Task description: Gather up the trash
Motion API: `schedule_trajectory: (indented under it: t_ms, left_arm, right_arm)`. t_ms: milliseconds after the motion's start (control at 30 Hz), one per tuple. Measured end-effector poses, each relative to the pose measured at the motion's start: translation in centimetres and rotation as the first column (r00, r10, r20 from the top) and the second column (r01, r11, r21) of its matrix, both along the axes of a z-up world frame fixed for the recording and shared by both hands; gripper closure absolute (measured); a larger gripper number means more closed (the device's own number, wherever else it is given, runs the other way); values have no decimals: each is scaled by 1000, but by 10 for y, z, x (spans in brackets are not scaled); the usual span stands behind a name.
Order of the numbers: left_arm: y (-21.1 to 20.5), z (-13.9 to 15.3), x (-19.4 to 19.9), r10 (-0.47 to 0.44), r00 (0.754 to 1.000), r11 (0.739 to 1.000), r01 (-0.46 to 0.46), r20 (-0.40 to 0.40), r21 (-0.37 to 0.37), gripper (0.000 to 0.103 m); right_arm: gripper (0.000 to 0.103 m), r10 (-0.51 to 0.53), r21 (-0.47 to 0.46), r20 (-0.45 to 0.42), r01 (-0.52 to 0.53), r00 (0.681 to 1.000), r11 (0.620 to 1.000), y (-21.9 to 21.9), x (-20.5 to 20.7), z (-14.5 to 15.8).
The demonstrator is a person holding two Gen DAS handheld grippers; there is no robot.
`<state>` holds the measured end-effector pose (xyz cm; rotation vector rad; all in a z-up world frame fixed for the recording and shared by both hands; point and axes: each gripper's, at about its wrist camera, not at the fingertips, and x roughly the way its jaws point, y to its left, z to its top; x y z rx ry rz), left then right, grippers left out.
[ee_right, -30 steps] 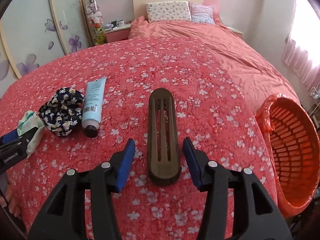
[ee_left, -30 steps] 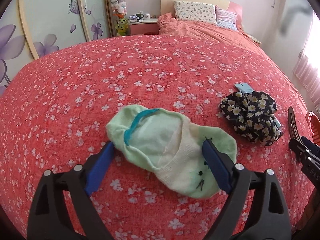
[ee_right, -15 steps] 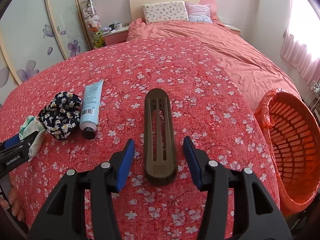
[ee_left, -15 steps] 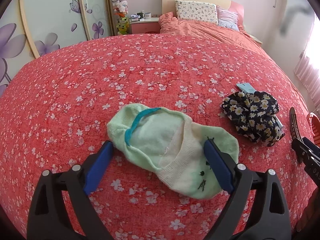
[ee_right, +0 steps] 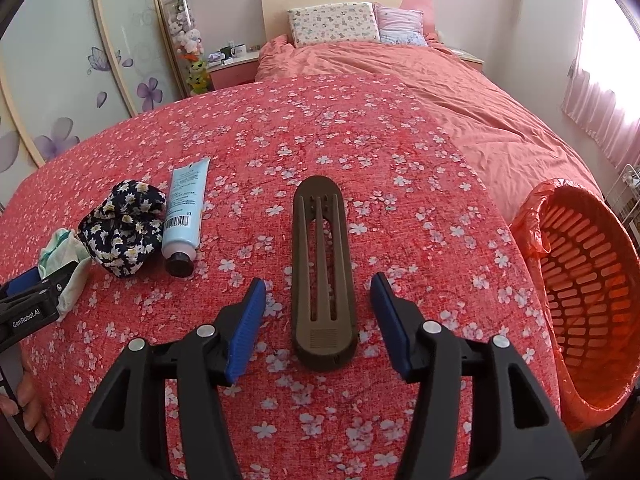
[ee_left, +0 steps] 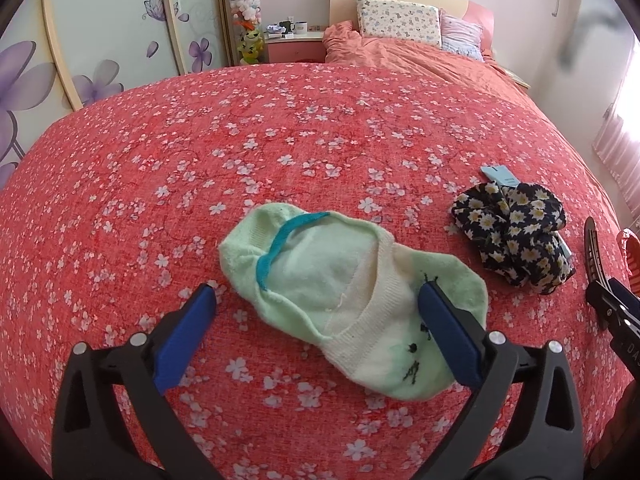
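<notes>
Widening over the pale green sock (ee_left: 340,292), the left gripper (ee_left: 316,312) is lining up a pinch needing descent, while the right gripper (ee_right: 318,304) is spreading its unclamped fingers astride the brown clip (ee_right: 323,276).

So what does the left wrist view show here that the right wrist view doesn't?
Only the left wrist view shows the whole green sock lying between the open left gripper. Only the right wrist view shows the orange basket, the whole brown slotted piece between the open right gripper, and the tube's full length. Both show the floral cloth and the red bedspread.
</notes>
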<state>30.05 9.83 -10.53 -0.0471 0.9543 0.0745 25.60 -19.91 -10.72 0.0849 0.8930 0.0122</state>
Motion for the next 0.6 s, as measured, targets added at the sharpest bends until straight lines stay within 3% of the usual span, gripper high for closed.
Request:
schedule_trajectory:
  t_ms: [600]
  left_arm:
    - [3, -1, 2, 1, 1000, 1000, -1, -1, 0, 3]
  right_arm:
    - [41, 4, 19, 1, -4, 1000, 1000, -2, -3, 0]
